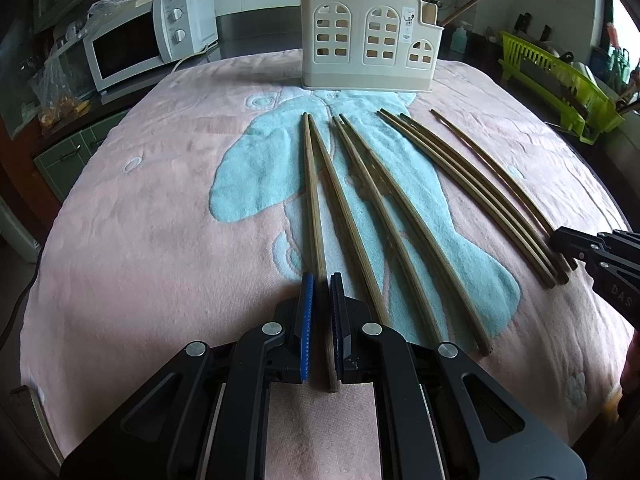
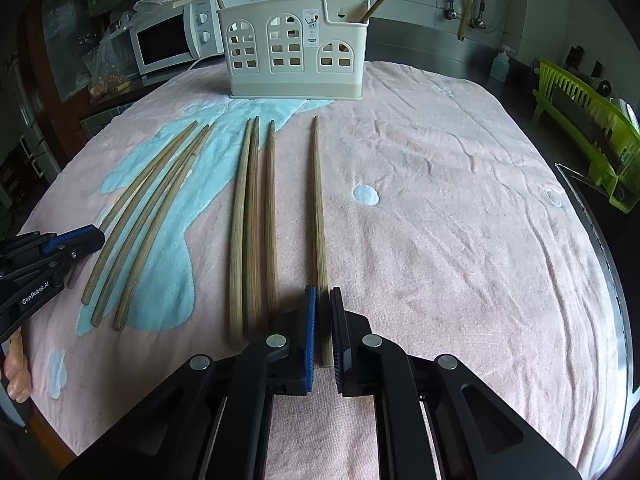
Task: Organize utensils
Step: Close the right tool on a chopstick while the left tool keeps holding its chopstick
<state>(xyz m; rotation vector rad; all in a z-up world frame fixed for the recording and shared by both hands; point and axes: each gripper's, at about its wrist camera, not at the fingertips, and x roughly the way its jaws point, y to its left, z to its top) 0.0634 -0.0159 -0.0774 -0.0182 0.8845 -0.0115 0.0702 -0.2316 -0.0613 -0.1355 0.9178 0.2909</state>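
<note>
Bamboo chopsticks are straddled at lower centre by both grippers: leftmost chopstick (image 1: pixel 314 208) by the left gripper (image 1: pixel 321 300), rightmost chopstick (image 2: pixel 319 216) by the right gripper (image 2: pixel 323 312), fingers narrowly parted, seemingly unclamped. Closing, then lifting toward the holder (image 1: pixel 368 36) at upper centre, is called for.

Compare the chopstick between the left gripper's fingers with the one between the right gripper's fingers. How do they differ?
The left chopstick lies close beside a neighbour, tips nearly touching; the right chopstick lies apart from the others. The left one crosses the blue towel patch; the right one lies on pink. Both are wooden and point toward the holder, each between its gripper's fingers.
</note>
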